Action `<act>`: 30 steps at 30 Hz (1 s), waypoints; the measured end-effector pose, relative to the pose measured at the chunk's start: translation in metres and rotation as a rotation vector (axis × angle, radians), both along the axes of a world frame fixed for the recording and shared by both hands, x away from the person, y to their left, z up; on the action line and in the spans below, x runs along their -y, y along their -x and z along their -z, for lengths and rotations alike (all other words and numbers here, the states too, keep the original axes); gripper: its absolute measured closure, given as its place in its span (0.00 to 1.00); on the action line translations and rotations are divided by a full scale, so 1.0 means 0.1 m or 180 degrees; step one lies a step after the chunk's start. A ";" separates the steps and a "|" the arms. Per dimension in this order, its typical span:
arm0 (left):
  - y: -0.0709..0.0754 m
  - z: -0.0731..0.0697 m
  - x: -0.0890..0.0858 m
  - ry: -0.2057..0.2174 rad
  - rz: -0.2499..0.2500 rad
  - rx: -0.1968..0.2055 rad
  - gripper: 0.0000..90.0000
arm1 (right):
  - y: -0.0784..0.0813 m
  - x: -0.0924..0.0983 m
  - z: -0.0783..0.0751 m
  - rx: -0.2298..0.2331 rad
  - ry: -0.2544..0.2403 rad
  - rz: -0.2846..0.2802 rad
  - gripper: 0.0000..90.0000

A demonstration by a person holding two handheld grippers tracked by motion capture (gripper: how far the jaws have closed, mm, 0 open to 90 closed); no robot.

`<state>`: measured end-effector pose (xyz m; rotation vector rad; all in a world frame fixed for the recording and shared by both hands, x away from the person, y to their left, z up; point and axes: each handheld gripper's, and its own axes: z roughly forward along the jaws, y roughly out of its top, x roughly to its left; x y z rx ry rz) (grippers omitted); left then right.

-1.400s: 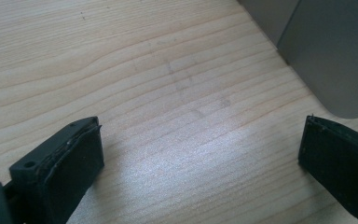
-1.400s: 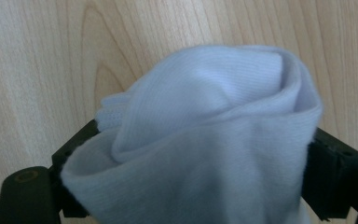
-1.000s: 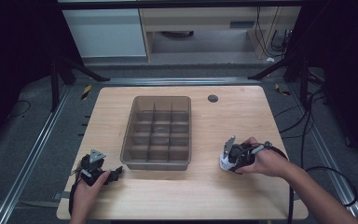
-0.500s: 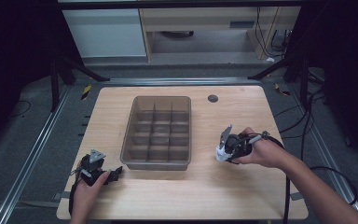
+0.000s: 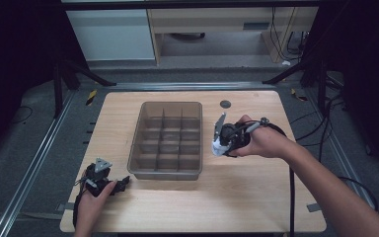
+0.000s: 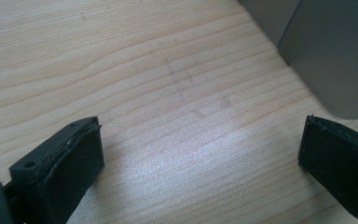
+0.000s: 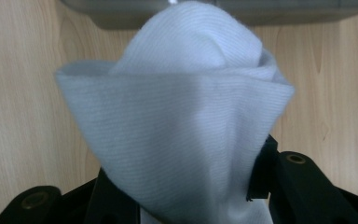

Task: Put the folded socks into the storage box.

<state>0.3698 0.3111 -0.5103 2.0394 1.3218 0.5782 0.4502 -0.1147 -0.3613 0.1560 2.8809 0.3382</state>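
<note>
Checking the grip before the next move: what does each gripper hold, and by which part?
The right gripper clamps a rolled white sock by its lower end. The left gripper holds nothing.

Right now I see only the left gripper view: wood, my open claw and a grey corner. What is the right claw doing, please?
Observer: The right claw grips a white cloth; its jaws have just been closing on it.
Operator: Where is it from the bin?
Observer: Close to the right wall of the bin and pointing at it.
Operator: Is something already in the bin?
Observer: In the high view its compartments look empty.
</note>
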 end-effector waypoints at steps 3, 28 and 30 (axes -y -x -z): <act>0.00 0.00 0.00 -0.0010 0.0007 0.0004 0.00 | -0.01 -0.11 -0.06 0.0026 0.0006 -0.0048 0.65; -0.01 0.00 0.00 0.0003 0.0004 0.0004 0.00 | -0.08 -0.87 -0.04 0.0025 -0.0016 -0.0299 0.65; -0.01 0.00 0.00 0.0000 0.0005 0.0004 0.00 | -0.07 -0.92 -0.01 0.0011 -0.0022 -0.0324 0.65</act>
